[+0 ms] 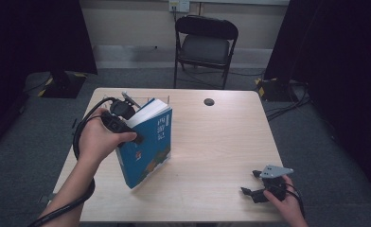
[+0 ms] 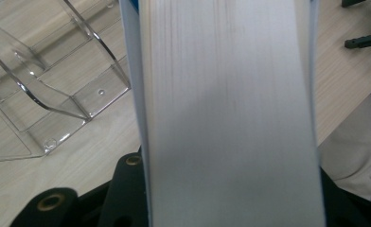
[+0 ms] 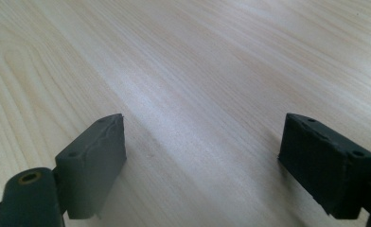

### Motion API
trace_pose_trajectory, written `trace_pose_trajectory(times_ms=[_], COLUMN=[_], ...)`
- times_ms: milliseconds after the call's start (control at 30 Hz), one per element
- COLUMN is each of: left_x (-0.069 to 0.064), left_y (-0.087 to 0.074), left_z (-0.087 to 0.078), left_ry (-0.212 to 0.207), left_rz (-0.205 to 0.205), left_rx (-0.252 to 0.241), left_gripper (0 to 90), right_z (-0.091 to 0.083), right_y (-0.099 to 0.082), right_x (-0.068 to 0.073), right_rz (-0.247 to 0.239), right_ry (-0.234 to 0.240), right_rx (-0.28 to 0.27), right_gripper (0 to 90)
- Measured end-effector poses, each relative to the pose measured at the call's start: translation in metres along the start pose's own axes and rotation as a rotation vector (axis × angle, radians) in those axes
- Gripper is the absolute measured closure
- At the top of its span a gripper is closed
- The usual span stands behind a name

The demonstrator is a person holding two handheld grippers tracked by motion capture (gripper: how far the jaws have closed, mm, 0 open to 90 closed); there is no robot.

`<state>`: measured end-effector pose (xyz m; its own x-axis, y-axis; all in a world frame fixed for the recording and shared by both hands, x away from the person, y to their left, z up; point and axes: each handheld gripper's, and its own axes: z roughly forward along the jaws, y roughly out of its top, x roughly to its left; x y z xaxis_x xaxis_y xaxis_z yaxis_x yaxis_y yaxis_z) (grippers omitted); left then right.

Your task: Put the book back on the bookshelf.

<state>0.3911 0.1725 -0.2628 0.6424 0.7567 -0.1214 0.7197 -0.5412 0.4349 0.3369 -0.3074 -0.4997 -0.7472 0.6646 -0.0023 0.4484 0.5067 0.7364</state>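
Left gripper view: left tongs [image 1: 127,124] grip book [image 2: 226,113] (tips hidden); right tongs [image 3: 202,165] gape.

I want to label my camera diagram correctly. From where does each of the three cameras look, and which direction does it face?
High view: fixed above the near table edge, facing forward and down on the light wooden table; both forearms enter from below, the left hand-held gripper clamping the thick blue paperback book.
Left gripper view: rides that gripper, facing the book's white page edges, beside a clear plastic stand.
Right gripper view: rides the right hand-held gripper, open jaws over bare tabletop.
Shared: book and stand appear in the high and left views.
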Motion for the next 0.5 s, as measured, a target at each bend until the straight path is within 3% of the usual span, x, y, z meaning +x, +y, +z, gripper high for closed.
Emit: trace_pose_trajectory(times_ms=[167, 200, 500], left_x=[0.005, 0.005, 0.016], left_y=[-0.003, -0.004, -0.01], left_z=[-0.002, -0.002, -0.004], left_ry=[0.006, 0.008, 0.022], left_rz=[-0.002, -0.021, -0.052], left_rx=[0.007, 0.005, -0.005], left_gripper=[61.9, 61.9, 61.9], right_z=[0.0, 0.0, 0.0], right_y=[0.0, 0.0, 0.0], right_x=[0.0, 0.0, 0.0], right_rz=[0.001, 0.0, 0.001], right_ry=[0.0, 0.0, -0.001], right_rx=[0.0, 0.0, 0.0], right_gripper=[14.5, 14.5, 14.4])
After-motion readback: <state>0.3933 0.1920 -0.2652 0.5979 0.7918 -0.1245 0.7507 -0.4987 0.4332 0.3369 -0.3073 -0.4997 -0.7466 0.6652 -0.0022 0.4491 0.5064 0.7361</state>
